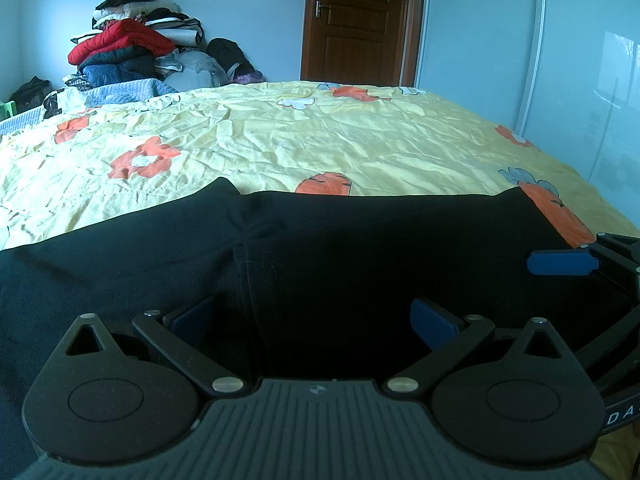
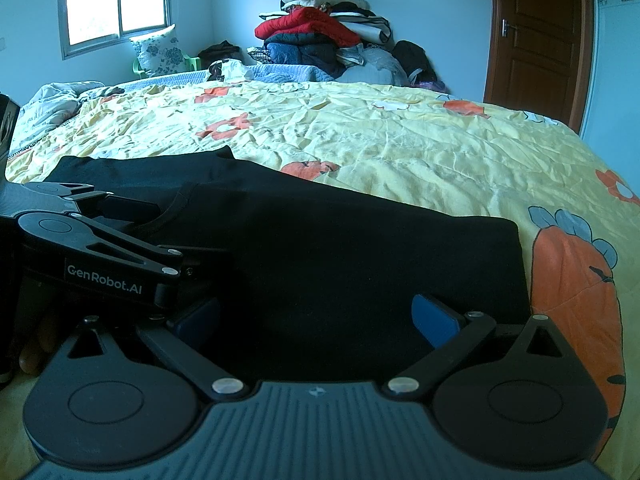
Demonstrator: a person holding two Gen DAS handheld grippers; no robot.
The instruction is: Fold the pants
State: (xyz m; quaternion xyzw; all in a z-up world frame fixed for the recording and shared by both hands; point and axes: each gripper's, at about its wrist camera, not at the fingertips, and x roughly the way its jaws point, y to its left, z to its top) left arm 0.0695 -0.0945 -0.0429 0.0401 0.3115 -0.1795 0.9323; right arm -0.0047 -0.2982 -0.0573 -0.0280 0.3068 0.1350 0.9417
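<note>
Black pants (image 1: 360, 248) lie flat across the near edge of a bed with a yellow flowered sheet (image 1: 320, 140). They also show in the right wrist view (image 2: 340, 248). My left gripper (image 1: 316, 320) is open, its blue pads spread wide just above the pants near their middle, holding nothing. My right gripper (image 2: 316, 316) is open too, low over the pants near their right end. The right gripper also shows in the left wrist view (image 1: 560, 262), at the right edge. The left gripper also shows in the right wrist view (image 2: 120, 256), at the left.
A pile of folded clothes and bedding (image 2: 320, 36) stands against the far wall. A brown door (image 1: 356, 20) is at the back, a white wardrobe (image 1: 540, 60) to the right. A window (image 2: 116, 0) and a crumpled quilt (image 2: 52, 100) are at the left.
</note>
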